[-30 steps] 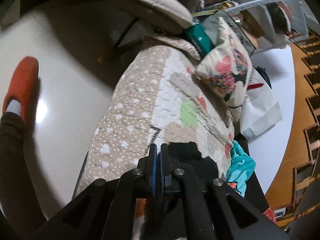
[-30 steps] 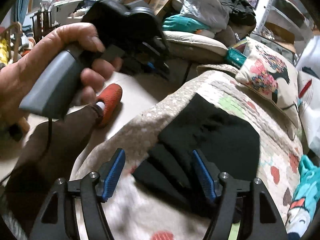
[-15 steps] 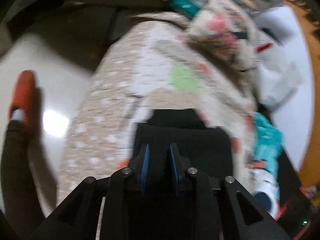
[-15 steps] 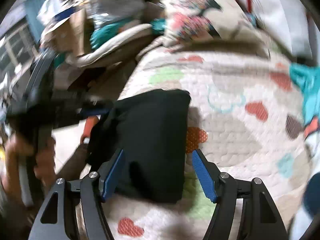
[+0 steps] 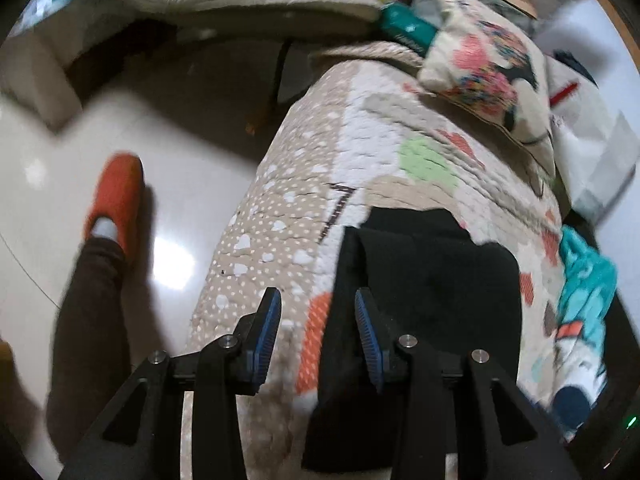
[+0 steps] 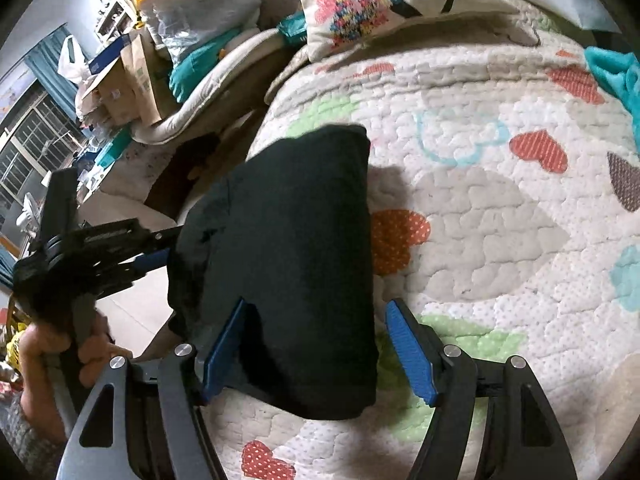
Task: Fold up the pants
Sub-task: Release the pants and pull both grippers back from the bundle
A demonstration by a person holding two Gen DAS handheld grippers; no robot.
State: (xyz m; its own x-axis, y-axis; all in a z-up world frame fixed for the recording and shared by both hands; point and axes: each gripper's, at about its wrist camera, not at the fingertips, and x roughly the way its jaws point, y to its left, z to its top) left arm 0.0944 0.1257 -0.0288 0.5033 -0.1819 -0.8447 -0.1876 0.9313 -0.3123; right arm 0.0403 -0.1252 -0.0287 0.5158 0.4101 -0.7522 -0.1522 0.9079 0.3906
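1. Your left claw [image 5: 317, 332] hangs with its blue pads [image 5: 267, 330] parted and nothing between them. In the left wrist view it straddles the left edge of the black pants [image 5: 432, 280]: one pad is over the quilt [image 5: 288, 216] and the other over the dark cloth.
2. From the right wrist view, that same left claw [image 6: 160, 256] sits at the pants' [image 6: 288, 264] left edge, your hand [image 6: 96, 354] gripping its handle below.
3. The pants lie folded into a compact dark rectangle on the heart-patterned quilt [image 6: 480, 208], near the bed's left side, with a few looser layers bunched along their left edge.
4. Your right claw [image 6: 316, 356] is spread wide and empty. Its left pad [image 6: 222, 354] lies over the near end of the pants, and its right pad [image 6: 410, 354] is just off their right edge, over bare quilt.
5. A patterned pillow [image 6: 360, 4] rests at the far end of the bed, well apart from the pants, and a teal cloth [image 6: 616, 76] lies at the right edge.
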